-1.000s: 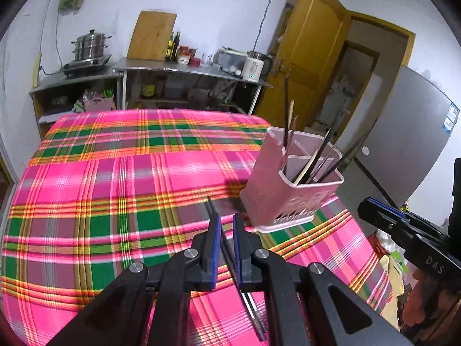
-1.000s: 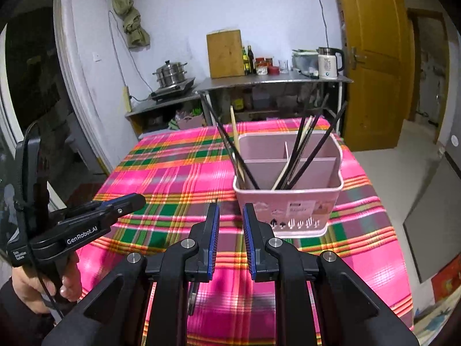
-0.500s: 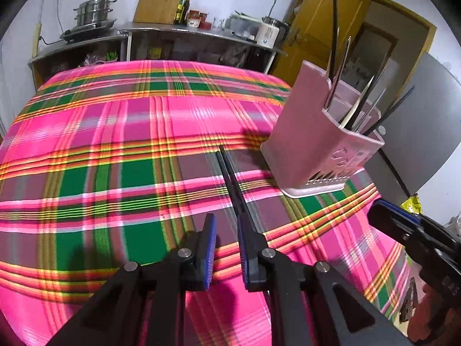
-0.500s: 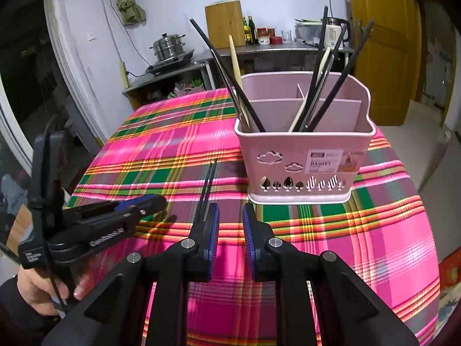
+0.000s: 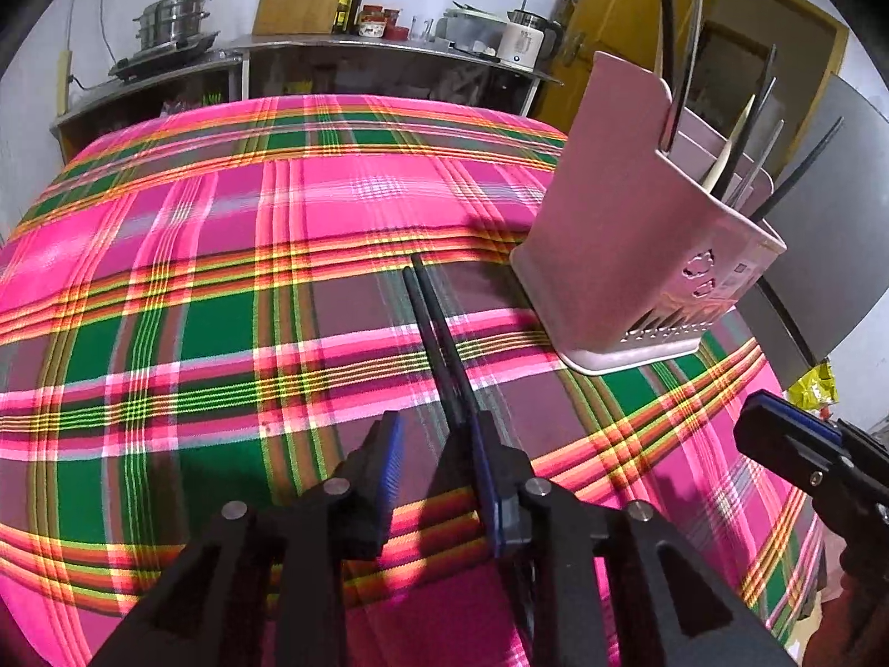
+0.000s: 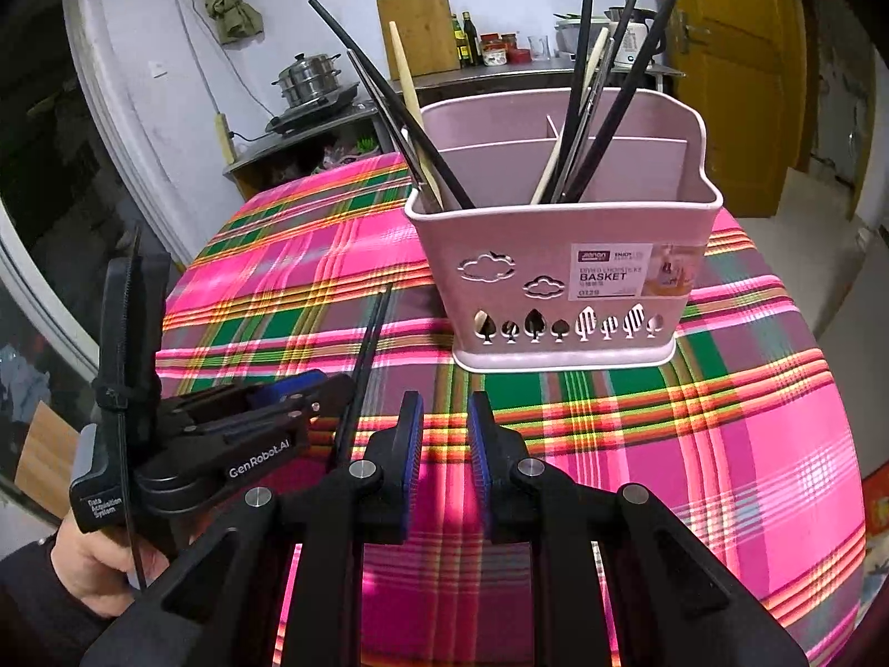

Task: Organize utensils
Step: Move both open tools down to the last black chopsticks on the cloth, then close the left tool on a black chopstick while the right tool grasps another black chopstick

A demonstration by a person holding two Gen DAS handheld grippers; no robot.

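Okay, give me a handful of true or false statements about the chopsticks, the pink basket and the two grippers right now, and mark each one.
1. A pair of black chopsticks lies on the plaid tablecloth. True.
2. The pink basket is tipped over. False: it stands upright.
3. The left gripper is open. True.
4. The right gripper grips a chopstick. False: nothing sits between its fingers.
5. The basket is empty. False: chopsticks stand in it.

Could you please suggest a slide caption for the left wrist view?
Open left gripper low over black chopsticks on the plaid tablecloth, beside the pink basket.
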